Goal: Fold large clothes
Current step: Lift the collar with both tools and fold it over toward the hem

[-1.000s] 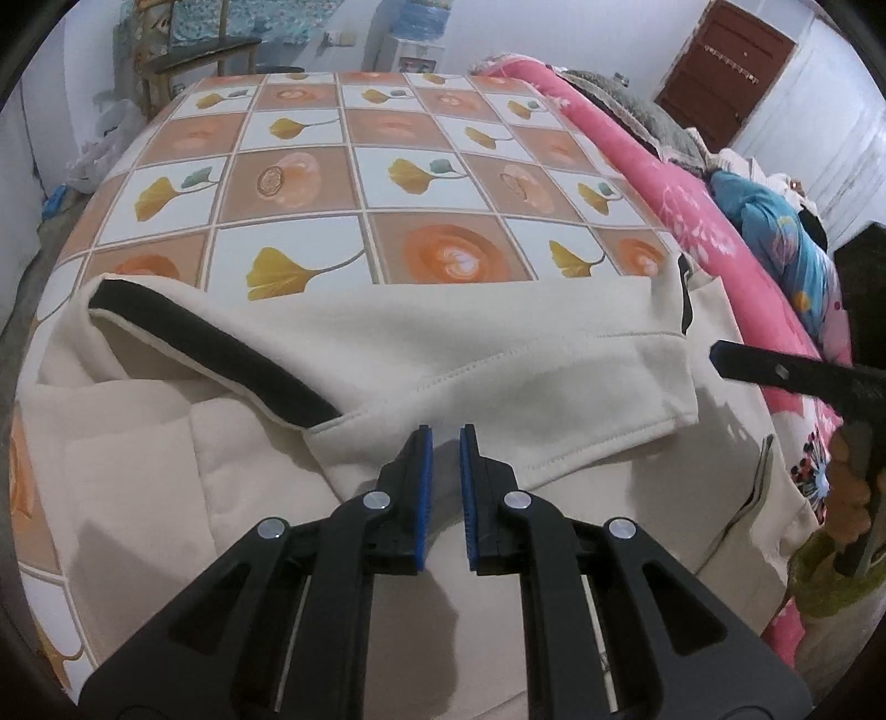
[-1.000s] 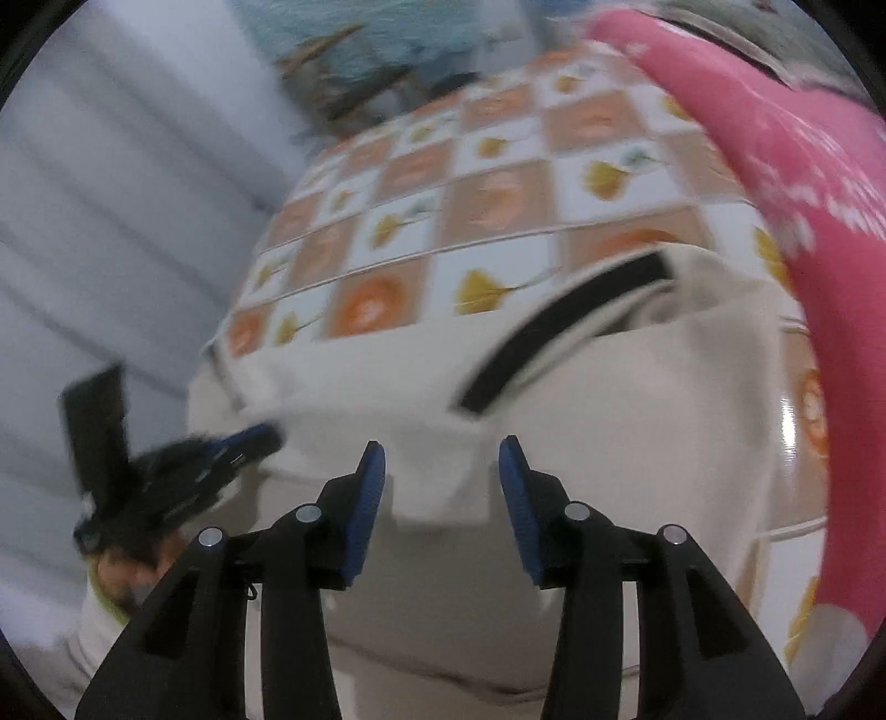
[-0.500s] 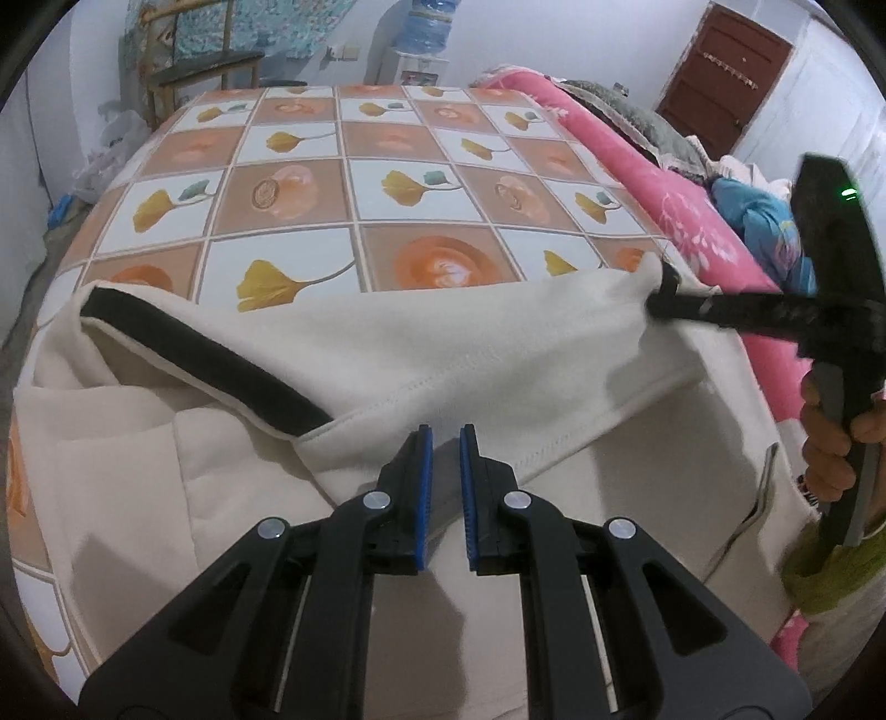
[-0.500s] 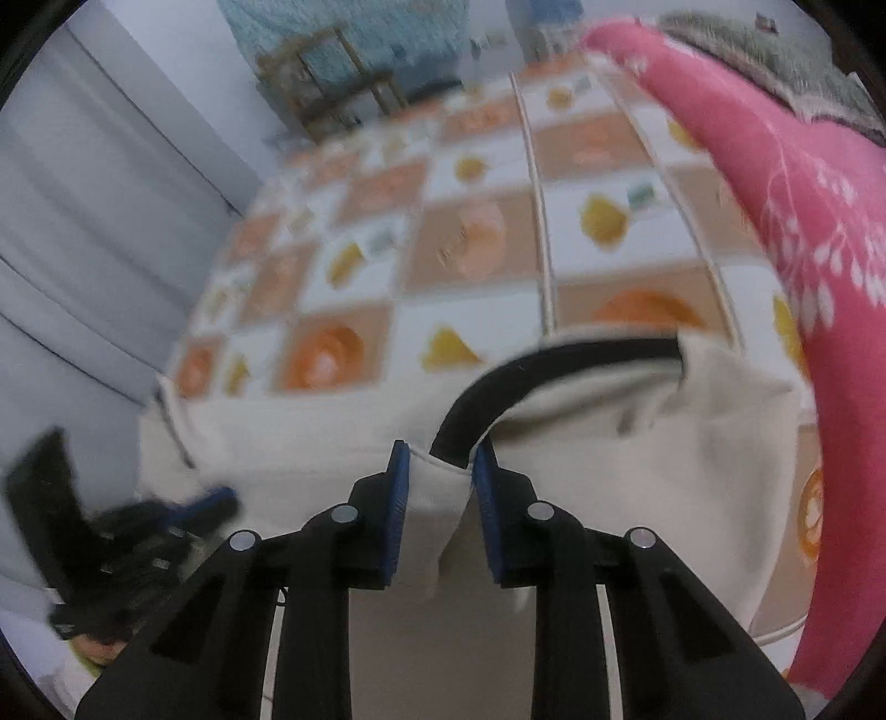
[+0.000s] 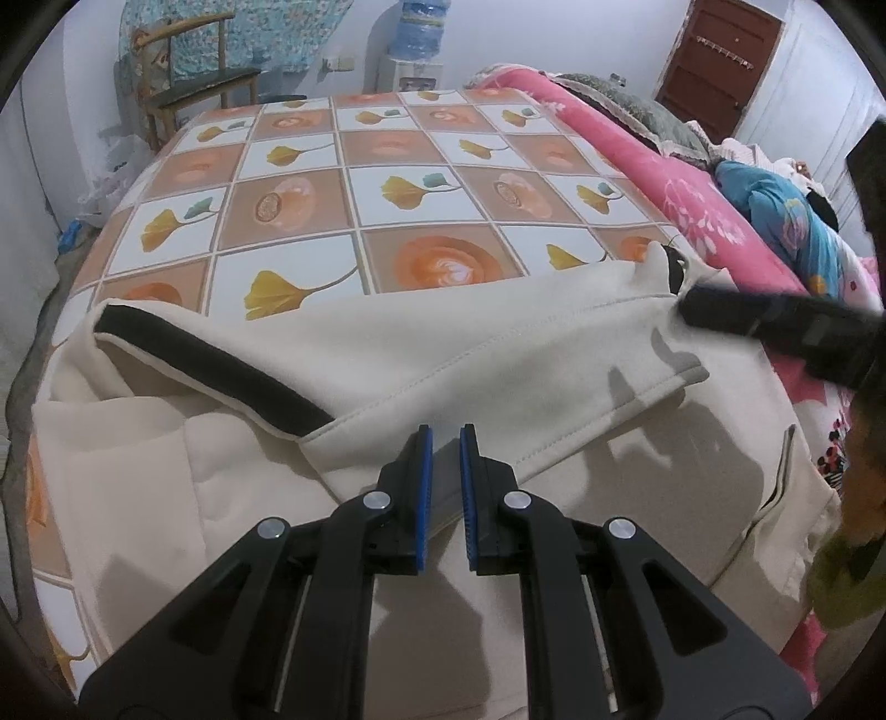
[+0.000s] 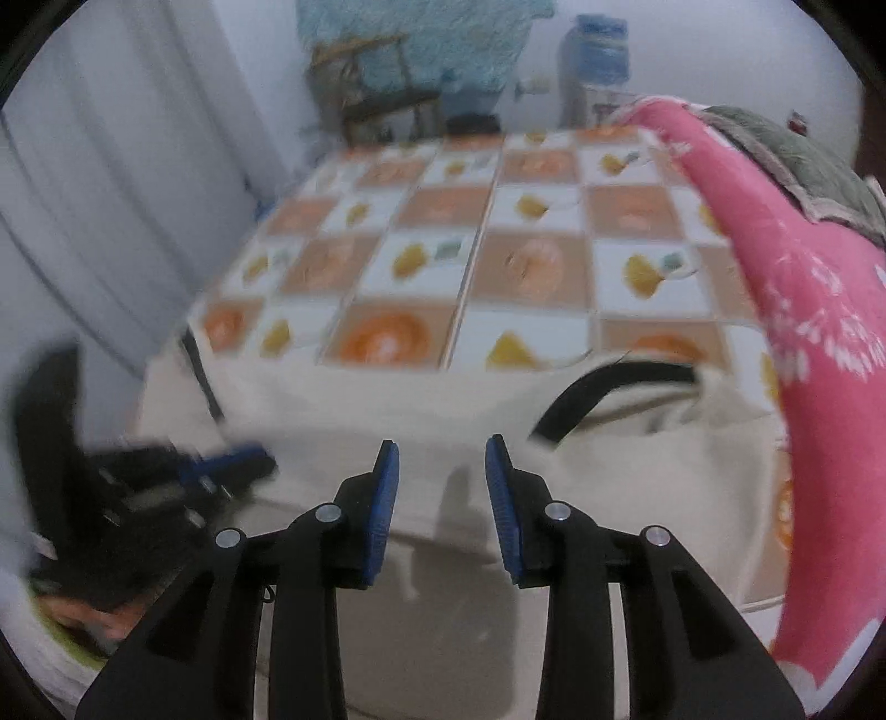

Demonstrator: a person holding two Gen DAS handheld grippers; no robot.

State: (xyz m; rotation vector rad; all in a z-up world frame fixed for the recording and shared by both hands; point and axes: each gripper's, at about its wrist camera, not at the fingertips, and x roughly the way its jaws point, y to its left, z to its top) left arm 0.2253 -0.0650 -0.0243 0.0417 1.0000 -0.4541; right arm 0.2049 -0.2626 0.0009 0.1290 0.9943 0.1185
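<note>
In the left wrist view, the left gripper [image 5: 441, 443] is seen at the bottom centre with its blue-padded fingers [image 5: 423, 487] drawn close together, leaving only a narrow gap, and a fold of the cream garment [image 5: 443, 354] appears to be pinched between them at its stitched hem. In the right wrist view, the right gripper [image 6: 441, 459] is shown with its jaws spread wide apart and nothing between them, held just above the cream cloth [image 6: 387, 410]. The garment is spread over the near end of a table covered by a tiled-pattern cloth [image 5: 387, 183] printed with orange squares and yellow ginkgo leaves. One layer of the garment is folded back over the rest, and a black trim band [image 5: 210, 371] is seen running diagonally along its edge on the left. At the right edge of the left view, the tip of the right gripper [image 5: 775, 324] is seen, blurred, just beside the garment's far right corner; whether it touches the cloth cannot be told. Beyond it, a pink floral blanket [image 5: 664, 183] lies along the right side of the table. Farther back, a wooden chair [image 5: 194, 83], a water dispenser bottle [image 5: 423, 27] and a brown door [image 5: 720, 50] are seen against the walls.
</note>
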